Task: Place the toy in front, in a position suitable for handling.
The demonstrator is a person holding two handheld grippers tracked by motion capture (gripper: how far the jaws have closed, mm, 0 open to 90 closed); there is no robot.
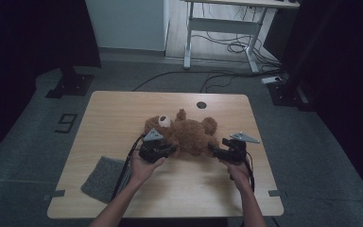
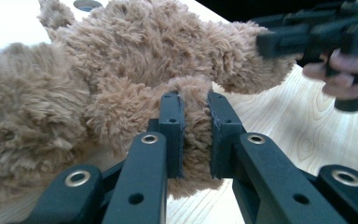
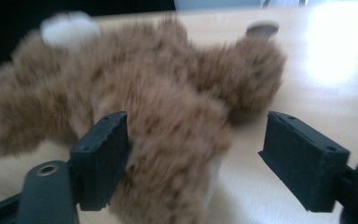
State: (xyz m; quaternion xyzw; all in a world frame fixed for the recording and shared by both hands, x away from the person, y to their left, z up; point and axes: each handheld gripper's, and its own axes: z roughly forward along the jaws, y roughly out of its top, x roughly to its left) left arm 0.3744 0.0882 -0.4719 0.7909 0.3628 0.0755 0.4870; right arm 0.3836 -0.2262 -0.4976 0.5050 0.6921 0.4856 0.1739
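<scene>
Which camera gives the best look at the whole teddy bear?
The high view: the bear lies whole on the table, head and limbs visible. The left gripper view shows close fur with one limb pinched by the left tool. The right gripper view is blurred, a limb between the open right tool.

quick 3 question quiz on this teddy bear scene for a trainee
1. True or false: the left gripper is shut on a limb of the bear.
2. The right gripper has its jaws: A) open B) clamped on the cloth C) pressed flat on the table
3. What lies on the table near the person's left forearm?

Key
1. True; fur is pinched between both pads.
2. A; a limb sits between them, touching one pad, with a clear gap to the other.
3. A grey cloth.
</scene>
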